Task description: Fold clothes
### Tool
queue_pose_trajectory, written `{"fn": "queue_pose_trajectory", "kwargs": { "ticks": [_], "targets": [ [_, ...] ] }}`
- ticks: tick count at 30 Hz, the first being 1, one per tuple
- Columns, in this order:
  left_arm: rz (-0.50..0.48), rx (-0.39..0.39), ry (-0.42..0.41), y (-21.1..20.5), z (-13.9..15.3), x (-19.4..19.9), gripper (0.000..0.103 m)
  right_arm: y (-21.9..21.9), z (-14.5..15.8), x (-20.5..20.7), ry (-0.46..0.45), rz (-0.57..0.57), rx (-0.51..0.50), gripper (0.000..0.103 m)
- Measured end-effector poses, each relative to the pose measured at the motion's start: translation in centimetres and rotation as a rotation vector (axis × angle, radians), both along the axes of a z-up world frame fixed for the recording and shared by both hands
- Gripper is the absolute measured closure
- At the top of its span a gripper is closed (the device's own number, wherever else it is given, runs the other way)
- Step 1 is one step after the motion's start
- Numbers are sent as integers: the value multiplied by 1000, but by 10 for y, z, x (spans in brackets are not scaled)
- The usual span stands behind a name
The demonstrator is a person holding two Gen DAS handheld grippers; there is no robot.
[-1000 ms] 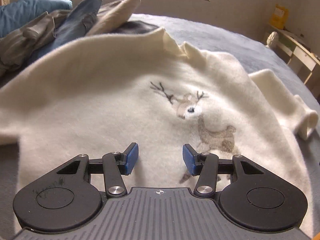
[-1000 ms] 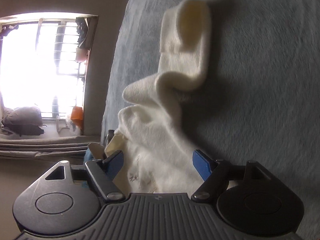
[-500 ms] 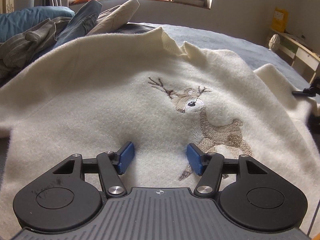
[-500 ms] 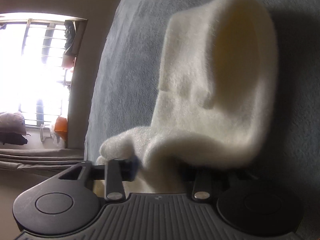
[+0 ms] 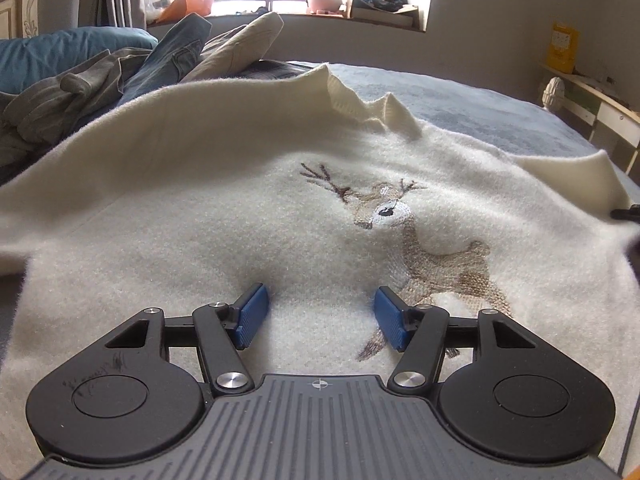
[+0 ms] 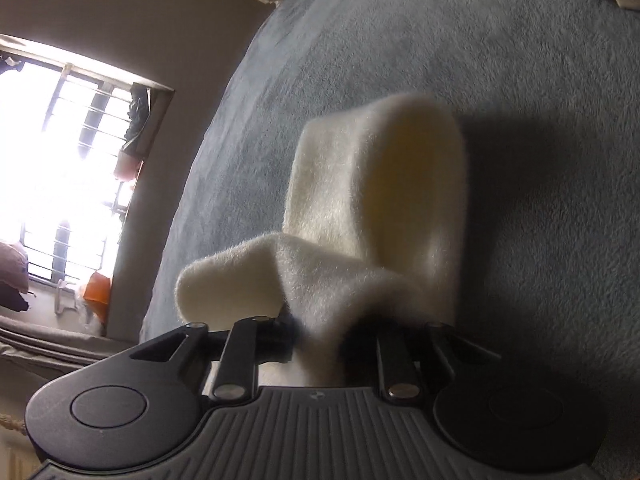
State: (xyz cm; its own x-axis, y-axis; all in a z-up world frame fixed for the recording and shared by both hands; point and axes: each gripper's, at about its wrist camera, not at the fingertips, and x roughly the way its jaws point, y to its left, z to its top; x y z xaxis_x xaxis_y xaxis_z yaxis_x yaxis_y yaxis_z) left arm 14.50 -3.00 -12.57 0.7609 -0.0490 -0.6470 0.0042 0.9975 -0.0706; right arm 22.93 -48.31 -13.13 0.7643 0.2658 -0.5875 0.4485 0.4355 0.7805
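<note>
Since a second ago the right gripper [image 6: 316,340] has closed in from a wide stance over the loose white fuzzy sleeve [image 6: 376,208] and taken a bunch of its fabric; the sleeve, earlier lying slack toward 12 o'clock in the right wrist view, now fills the centre of that view and stands up from the jaws. The jaws are easing apart slightly at this moment, but fabric is wedged between them and hides the pads, so the grasp reads as holding. The left gripper [image 5: 318,318] has widened a little; its blue pads [image 5: 252,316] stand apart and unclenched, resting on the cream fleece sweater with an embroidered deer [image 5: 200,216], which lies spread front-up on the grey-blue bedspread [image 5: 480,108]. The deer sits at 1 o'clock from the left jaws, the ribbed collar [image 5: 340,96] at 12. A heap of jeans and other garments [image 5: 120,80] waits at 10 o'clock. Judgement: the sleeve is secured, so the sleeve-over-body fold can begin; the left gripper appears to be pinning the body.
</note>
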Motion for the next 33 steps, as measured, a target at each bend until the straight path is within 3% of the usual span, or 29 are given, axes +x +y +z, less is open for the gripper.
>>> {"fn": "queue_pose_trajectory", "kwargs": {
  "ticks": [1, 4, 8, 12, 15, 16, 19, 21, 24, 27, 33],
  "targets": [
    [-2, -2, -2, 1, 0, 0, 43, -1, 5, -3, 1, 24, 16, 58],
    [-3, -7, -11, 1, -1, -1, 43, -3, 23, -21, 54, 93, -15, 33],
    [-8, -4, -33, 1, -3, -4, 42, 17, 58, -49, 132, 180, -193, 28],
    [-11, 0, -52, 1, -5, -6, 41, 60, 96, -49, -13, 302, -275, 28],
    [-9, 3, -60, 0, -5, -6, 41, 120, 115, -11, -116, 520, -376, 33],
    [-9, 1, -61, 0, -5, -7, 41, 144, 117, 2, -128, 615, -422, 40],
    [-8, -8, -62, 2, -5, -7, 41, 204, 99, 45, -73, 791, -561, 59],
    [-8, -12, -64, 2, -5, -8, 41, 235, 71, 67, -7, 860, -650, 68],
    [-8, -18, -67, 3, -5, -8, 41, 246, 41, 104, 16, 829, -729, 86],
    [-9, -20, -70, 3, -5, -8, 41, 234, 37, 133, 3, 722, -692, 89],
    [-10, -32, -73, 5, -5, -8, 41, 229, 49, 149, 22, 678, -682, 89]
  ]
}}
